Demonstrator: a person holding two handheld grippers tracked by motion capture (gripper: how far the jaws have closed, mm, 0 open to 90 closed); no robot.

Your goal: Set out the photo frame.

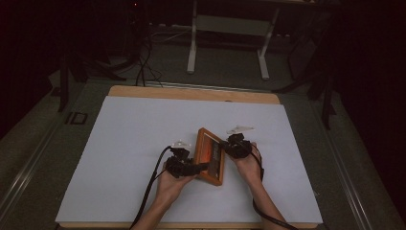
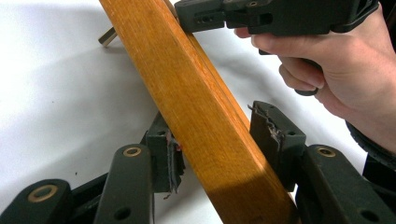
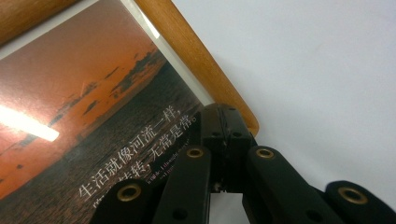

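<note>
Looks like a lab: white-covered table (image 1: 143, 143), dark surroundings, floor cables (image 1: 143, 67), metal stand legs (image 1: 192, 52) behind.

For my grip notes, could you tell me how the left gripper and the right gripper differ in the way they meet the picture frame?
The left gripper straddles the picture frame's wooden rail, one jaw on each side; the right gripper has its jaws shut together at a frame corner. The left comes in at the frame's near end, the right at its far side. Both are hand-held.
</note>
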